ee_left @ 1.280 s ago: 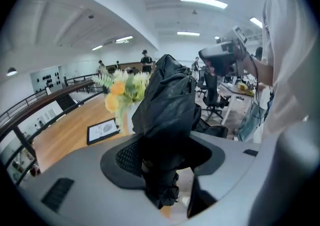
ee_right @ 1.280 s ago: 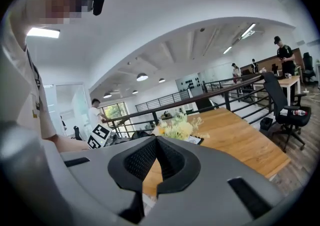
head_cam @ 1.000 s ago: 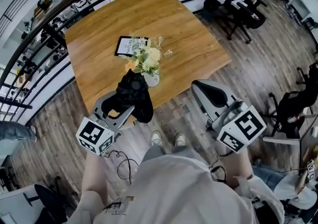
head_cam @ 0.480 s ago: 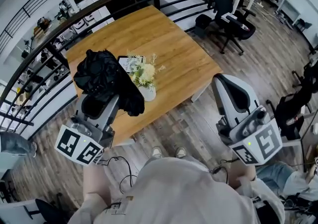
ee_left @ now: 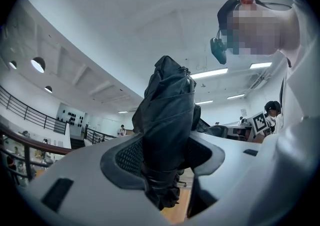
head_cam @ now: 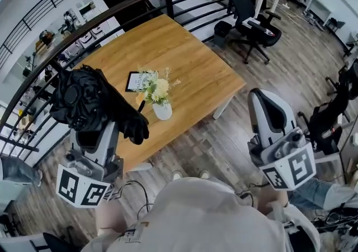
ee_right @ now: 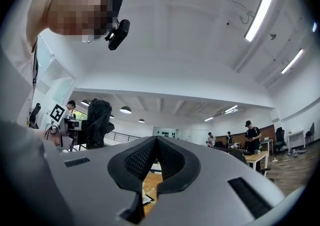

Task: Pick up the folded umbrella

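Firmly, left tongs (ee_left: pixel 164 156) clamp folded umbrella (ee_left: pixel 168 102); right tongs (ee_right: pixel 156 146) closed.

So over that last second the left tool (head_cam: pixel 94 128) was lifted a fair bit, and the folded umbrella (head_cam: pixel 84 97) was carried up with it. A second back the umbrella was seen overlapping the flower vase (head_cam: pixel 162 111) at the near edge of the desk (head_cam: pixel 184 66). By now it was shifted well left of the vase, up against the railing (head_cam: pixel 33 86). The right tool (head_cam: pixel 268 103) was raised and tipped up too, so its marker cube (head_cam: pixel 291 170) was dropped lower in the head view.
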{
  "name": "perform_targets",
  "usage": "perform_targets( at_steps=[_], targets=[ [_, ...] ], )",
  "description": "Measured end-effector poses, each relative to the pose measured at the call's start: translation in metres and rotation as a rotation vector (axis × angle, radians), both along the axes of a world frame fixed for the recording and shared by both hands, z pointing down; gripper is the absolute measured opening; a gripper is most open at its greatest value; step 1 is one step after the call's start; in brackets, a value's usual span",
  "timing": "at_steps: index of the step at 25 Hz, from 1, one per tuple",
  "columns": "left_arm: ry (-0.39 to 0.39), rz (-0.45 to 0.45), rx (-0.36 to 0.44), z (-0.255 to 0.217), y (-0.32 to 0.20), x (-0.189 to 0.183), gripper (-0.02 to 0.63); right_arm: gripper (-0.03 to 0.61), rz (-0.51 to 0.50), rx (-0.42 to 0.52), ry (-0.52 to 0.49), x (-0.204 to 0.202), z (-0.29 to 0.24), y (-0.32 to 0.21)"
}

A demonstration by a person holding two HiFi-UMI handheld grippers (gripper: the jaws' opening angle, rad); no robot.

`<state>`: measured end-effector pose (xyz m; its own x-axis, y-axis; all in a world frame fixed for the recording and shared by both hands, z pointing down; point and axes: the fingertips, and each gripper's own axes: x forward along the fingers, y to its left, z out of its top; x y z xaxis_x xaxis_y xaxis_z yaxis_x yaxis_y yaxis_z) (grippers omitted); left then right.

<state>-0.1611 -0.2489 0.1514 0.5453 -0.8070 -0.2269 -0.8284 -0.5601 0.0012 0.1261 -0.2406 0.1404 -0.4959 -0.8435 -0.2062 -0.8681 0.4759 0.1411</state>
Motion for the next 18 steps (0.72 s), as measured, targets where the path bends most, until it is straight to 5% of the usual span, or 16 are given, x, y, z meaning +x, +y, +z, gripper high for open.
perform_targets(
  at_steps=[18],
  targets=[
    [-0.036, -0.053, -0.161, 0.075, 0.010, -0.003, 0.244, 0.028, -0.036, -0.164, 0.066, -0.015, 0.067, -0.006]
  ],
)
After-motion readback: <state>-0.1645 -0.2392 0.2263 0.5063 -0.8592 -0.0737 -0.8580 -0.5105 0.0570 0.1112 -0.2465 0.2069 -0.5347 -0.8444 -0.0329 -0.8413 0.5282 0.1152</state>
